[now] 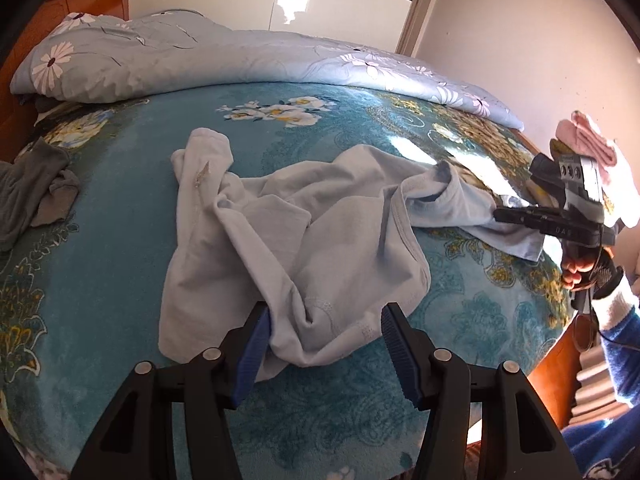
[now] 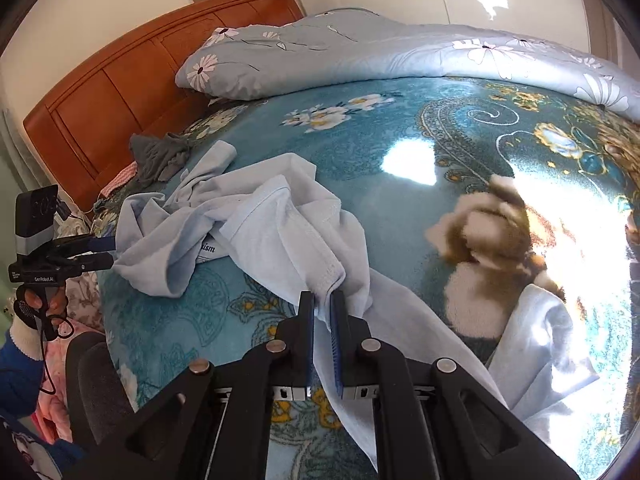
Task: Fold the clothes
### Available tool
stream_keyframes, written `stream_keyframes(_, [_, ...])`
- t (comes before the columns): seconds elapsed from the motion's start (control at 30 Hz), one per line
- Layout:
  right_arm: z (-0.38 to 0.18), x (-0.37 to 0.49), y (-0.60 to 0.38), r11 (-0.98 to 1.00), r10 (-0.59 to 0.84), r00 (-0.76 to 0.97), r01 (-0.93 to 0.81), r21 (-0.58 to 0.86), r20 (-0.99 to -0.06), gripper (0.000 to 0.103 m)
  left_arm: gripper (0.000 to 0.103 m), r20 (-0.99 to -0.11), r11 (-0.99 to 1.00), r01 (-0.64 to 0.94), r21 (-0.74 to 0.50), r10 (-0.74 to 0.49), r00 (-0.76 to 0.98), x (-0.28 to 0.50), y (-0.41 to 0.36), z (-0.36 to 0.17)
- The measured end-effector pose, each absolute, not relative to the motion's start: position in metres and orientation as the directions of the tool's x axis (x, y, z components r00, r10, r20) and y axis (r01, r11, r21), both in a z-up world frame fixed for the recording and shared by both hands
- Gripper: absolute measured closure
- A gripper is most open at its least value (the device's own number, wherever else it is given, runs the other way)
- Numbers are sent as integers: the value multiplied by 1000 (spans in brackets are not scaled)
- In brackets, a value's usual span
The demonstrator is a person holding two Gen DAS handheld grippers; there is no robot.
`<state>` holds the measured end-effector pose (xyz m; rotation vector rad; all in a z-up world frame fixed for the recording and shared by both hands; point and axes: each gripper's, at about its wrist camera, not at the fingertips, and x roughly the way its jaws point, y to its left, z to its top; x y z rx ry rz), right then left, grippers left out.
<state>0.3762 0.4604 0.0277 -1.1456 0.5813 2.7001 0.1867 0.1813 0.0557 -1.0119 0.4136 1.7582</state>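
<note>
A crumpled pale blue garment (image 1: 288,240) lies on the teal floral bedspread (image 1: 120,280). My left gripper (image 1: 324,344) is open, its blue pads on either side of the garment's near hem. It also shows at the left of the right wrist view (image 2: 102,254). My right gripper (image 2: 322,316) is shut on a seamed edge of the same garment (image 2: 276,232), with cloth running between its pads. It shows at the right of the left wrist view (image 1: 508,216), at the garment's far corner.
A grey garment (image 1: 32,196) lies crumpled at the head end, also in the right wrist view (image 2: 160,156). A floral duvet (image 1: 200,56) is bunched along the far side. An orange wooden headboard (image 2: 120,92) stands behind. A pink cloth (image 1: 592,144) lies at the bed's right edge.
</note>
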Motion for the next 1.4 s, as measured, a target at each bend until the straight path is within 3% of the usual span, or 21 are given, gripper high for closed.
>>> stream_keyframes(0.13, [39, 378, 465, -927, 32, -704, -286, 242, -710, 75, 42, -804, -402, -909, -111, 574, -156, 202, 178, 57])
stream_keyframes(0.37, [33, 351, 467, -951, -8, -677, -223, 216, -736, 75, 42, -809, -316, -948, -45, 569, -151, 217, 188, 64])
stream_keyframes(0.67, [28, 329, 466, -964, -54, -648, -164, 208, -760, 75, 42, -889, -85, -989, 124, 432, -149, 218, 223, 38])
stream_keyframes(0.77, [29, 331, 462, -961, -68, -645, -163, 224, -761, 75, 43, -903, -44, -992, 122, 410, -129, 217, 225, 30])
stream_keyframes(0.97, [31, 336, 455, -953, -97, -638, -161, 256, -764, 75, 55, -876, -39, -984, 173, 451, -172, 224, 212, 31])
stream_keyframes(1.4, [21, 327, 437, -958, -68, -580, -190, 216, -812, 75, 55, -869, -49, -984, 172, 464, -175, 233, 213, 32])
